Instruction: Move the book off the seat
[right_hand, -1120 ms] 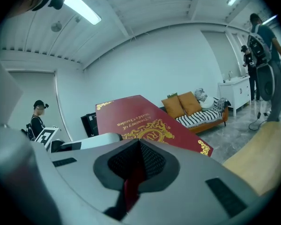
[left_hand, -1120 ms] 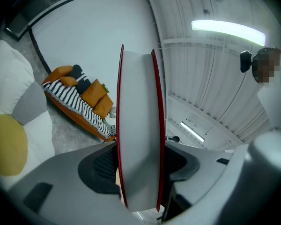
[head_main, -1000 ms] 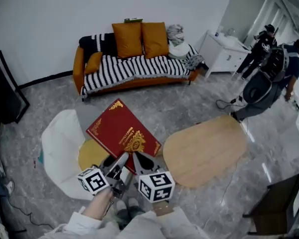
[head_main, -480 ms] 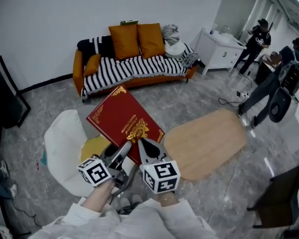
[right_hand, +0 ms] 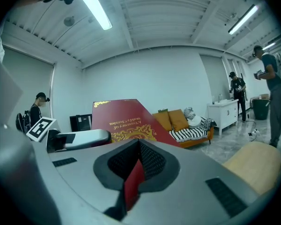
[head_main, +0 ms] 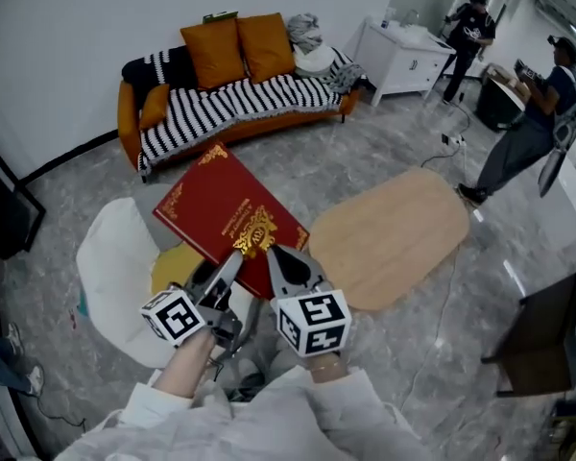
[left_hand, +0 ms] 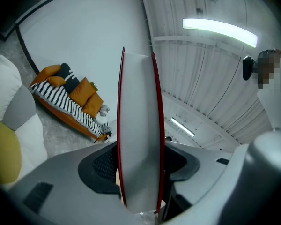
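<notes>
left gripper [head_main: 227, 269] and right gripper [head_main: 281, 262] clamp book [head_main: 221, 209] at 6 o'clock edge; bite seems shallow: slip onto seat [head_main: 108, 262] possible.

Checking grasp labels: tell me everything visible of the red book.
The red book is a large hardcover with gold ornament at the corners, a gold emblem and title on the cover, and a white page block between red boards. It is held tilted above the yellow seat cushion. Its near edge is clamped by the left gripper and the right gripper. Nothing else visibly touches it.
</notes>
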Tool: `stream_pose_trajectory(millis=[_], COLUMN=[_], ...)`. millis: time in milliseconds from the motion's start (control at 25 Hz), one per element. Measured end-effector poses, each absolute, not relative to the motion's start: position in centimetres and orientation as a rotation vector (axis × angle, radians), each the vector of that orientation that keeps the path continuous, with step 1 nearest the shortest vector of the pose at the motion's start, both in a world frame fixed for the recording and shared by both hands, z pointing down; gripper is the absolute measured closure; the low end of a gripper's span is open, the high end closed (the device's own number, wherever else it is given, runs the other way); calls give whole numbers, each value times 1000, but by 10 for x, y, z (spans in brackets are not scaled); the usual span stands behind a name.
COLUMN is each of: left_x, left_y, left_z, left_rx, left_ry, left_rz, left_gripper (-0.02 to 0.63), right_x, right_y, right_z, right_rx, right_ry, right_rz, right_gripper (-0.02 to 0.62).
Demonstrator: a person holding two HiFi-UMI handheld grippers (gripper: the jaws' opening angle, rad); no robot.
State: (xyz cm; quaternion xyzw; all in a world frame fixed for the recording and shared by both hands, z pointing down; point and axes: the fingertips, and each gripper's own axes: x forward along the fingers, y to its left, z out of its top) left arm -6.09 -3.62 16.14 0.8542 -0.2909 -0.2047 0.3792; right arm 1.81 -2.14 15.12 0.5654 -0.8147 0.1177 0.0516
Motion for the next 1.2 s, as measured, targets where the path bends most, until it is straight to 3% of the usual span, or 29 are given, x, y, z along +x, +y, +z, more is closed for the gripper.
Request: stream_pose_trajectory(millis=[560, 1200], left_x=[39, 243], left_y=[-52, -79], left_z=[173, 175], left_rx=[2206, 2230], left_ry=[-522, -345], left_rz=[-389, -239], left_gripper=[347, 347], right_x=[119, 310], right_y=[-23, -52], right_z=[158, 161], right_rx=[1975, 2153], right_ry=[-2304, -2181], right_rz=[396, 459], right_gripper=[584, 584])
